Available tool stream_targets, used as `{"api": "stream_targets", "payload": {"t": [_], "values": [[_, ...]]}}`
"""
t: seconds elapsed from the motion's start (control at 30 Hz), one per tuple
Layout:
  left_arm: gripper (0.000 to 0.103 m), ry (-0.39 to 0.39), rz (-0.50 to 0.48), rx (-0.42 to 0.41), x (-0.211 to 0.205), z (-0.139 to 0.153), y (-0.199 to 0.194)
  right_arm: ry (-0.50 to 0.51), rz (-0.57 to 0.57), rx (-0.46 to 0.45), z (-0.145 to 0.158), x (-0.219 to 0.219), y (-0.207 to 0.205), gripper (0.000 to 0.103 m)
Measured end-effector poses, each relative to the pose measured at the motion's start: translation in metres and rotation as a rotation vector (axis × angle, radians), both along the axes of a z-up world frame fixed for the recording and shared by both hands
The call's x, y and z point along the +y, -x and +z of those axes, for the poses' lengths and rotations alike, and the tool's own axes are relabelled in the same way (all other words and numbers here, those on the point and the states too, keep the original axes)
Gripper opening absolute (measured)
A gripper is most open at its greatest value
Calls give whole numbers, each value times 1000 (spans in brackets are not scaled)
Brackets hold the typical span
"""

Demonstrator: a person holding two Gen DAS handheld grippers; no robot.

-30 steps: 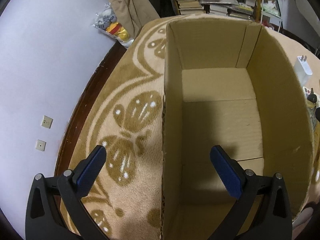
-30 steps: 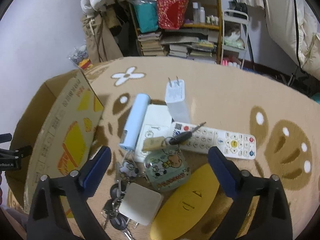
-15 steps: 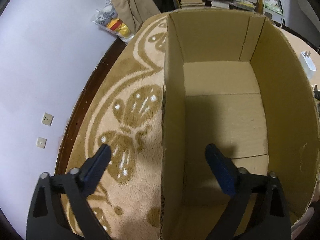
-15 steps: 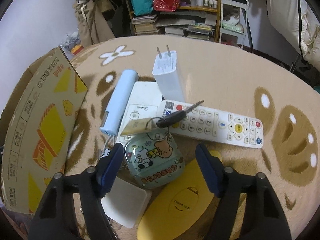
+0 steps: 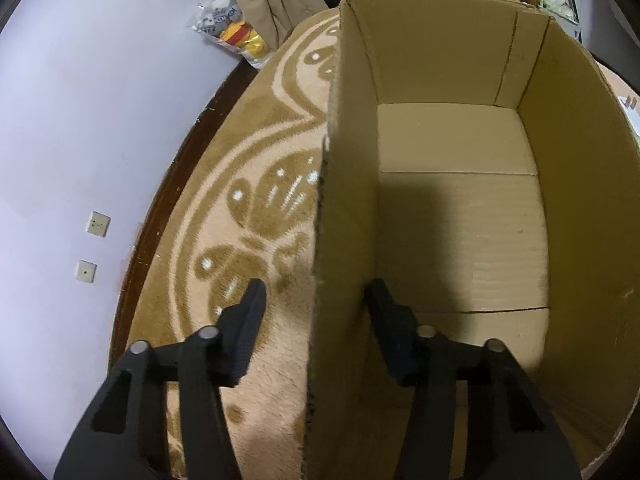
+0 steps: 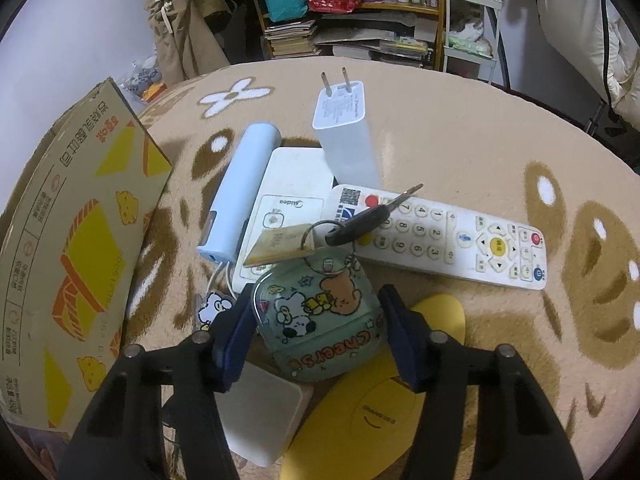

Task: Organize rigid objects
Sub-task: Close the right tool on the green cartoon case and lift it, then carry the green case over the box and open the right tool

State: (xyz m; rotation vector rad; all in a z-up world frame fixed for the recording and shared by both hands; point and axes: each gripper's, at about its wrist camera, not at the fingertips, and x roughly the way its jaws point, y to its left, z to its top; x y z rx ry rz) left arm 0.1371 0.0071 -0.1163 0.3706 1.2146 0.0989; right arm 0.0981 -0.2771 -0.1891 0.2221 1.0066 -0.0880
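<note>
One cardboard box (image 5: 460, 216). Two white remotes: a long one (image 6: 448, 236) and a squarer one (image 6: 288, 184). One plug adapter (image 6: 346, 128), one blue tube (image 6: 240, 184), one cartoon case (image 6: 320, 320), one key (image 6: 368, 220), one yellow oval case (image 6: 380, 408), one white block (image 6: 264, 416).

A pale lilac wall (image 5: 80, 120) with two small square wall plates (image 5: 93, 246) meets dark wood floor (image 5: 160, 216), where a tan rug (image 6: 460, 128) with brown and cream motifs lies. Behind it, a wooden bookshelf (image 6: 400, 8) holds stacked books (image 6: 292, 40), bottles and bags. Beige clothing (image 6: 184, 36) hangs beside it under dim indoor light.
</note>
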Motion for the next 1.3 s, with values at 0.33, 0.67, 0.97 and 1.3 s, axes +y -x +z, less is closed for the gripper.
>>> {"api": "stream_targets", "payload": {"t": [0.33, 0.67, 0.97, 1.3], "values": [[17, 59, -27, 36, -8, -6, 3, -25, -2, -44, 12, 2, 8, 64], [17, 86, -8, 36, -5, -7, 4, -24, 17, -119, 40, 14, 24, 64], [17, 97, -9, 30, -3, -5, 5, 40, 135, -228, 88, 53, 24, 64], [17, 108, -15, 34, -2, -5, 5, 29, 240, -320, 135, 100, 5, 64]]}}
